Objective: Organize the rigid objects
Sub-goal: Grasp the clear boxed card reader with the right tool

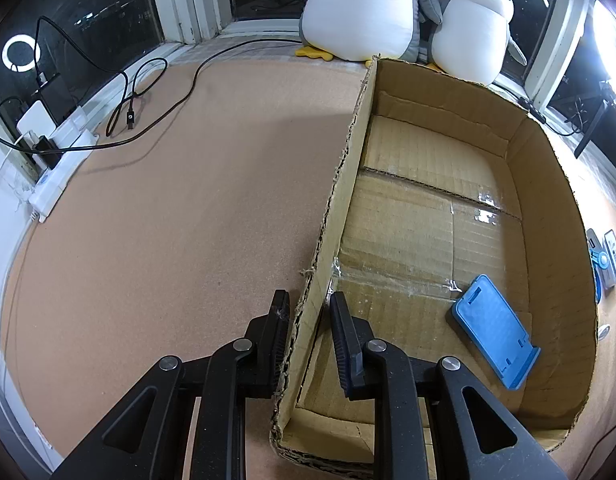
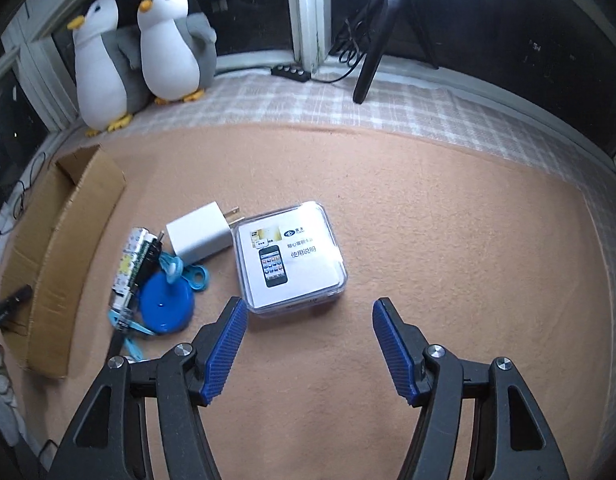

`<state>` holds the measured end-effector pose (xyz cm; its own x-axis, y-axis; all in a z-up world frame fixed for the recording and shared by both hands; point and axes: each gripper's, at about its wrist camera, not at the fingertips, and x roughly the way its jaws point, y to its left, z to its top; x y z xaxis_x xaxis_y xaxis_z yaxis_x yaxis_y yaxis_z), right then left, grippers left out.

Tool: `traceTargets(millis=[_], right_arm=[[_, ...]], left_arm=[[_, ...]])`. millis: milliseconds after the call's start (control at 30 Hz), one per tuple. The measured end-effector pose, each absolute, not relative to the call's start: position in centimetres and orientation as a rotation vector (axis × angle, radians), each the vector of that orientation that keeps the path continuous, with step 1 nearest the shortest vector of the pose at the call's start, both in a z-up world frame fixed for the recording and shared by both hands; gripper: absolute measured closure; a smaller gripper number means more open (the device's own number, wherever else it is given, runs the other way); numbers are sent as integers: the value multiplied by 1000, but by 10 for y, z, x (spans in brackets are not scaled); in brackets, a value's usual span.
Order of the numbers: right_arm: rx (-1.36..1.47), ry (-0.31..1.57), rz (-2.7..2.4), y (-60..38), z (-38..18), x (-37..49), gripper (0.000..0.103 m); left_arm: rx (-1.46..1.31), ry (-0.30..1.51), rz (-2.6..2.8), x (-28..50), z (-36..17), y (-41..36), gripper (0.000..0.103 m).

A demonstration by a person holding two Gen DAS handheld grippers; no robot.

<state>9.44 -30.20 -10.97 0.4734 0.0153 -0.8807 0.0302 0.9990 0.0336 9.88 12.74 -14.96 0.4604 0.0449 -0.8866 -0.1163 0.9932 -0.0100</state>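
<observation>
My left gripper (image 1: 308, 300) straddles the left wall of the open cardboard box (image 1: 344, 184), one finger outside and one inside, nearly closed on the wall. A blue phone stand (image 1: 496, 330) lies in the box's near right corner. My right gripper (image 2: 308, 308) is open and empty, just short of a clear plastic case (image 2: 291, 258) with a phone picture. Left of the case lie a white charger plug (image 2: 199, 236), a blue round-based holder (image 2: 167, 300) and a printed circuit board (image 2: 133, 268). The box also shows in the right wrist view (image 2: 63, 248).
Two plush penguins (image 2: 147, 52) sit on the window ledge behind the box. A white power strip (image 1: 59, 160) with black cables (image 1: 147, 92) lies at the far left. A tripod (image 2: 372, 48) stands on the checked ledge. Tan carpet (image 2: 448, 240) stretches to the right.
</observation>
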Motion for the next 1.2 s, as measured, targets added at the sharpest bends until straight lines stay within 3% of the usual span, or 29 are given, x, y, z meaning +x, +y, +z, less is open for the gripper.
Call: traceTargets(millis=[167,467,1200], right_arm=[[-45,1114,22,-286,-120,115,33],[-104,1178,30,-281,-137,145,30],[-51,1210,27,-286,-147,151,33]], left_arm=[[-61,1086,105,99,-149,125,80],[-70,1085,105,98,-149,126,80],[-77,1085,105,98,-149,128,80]])
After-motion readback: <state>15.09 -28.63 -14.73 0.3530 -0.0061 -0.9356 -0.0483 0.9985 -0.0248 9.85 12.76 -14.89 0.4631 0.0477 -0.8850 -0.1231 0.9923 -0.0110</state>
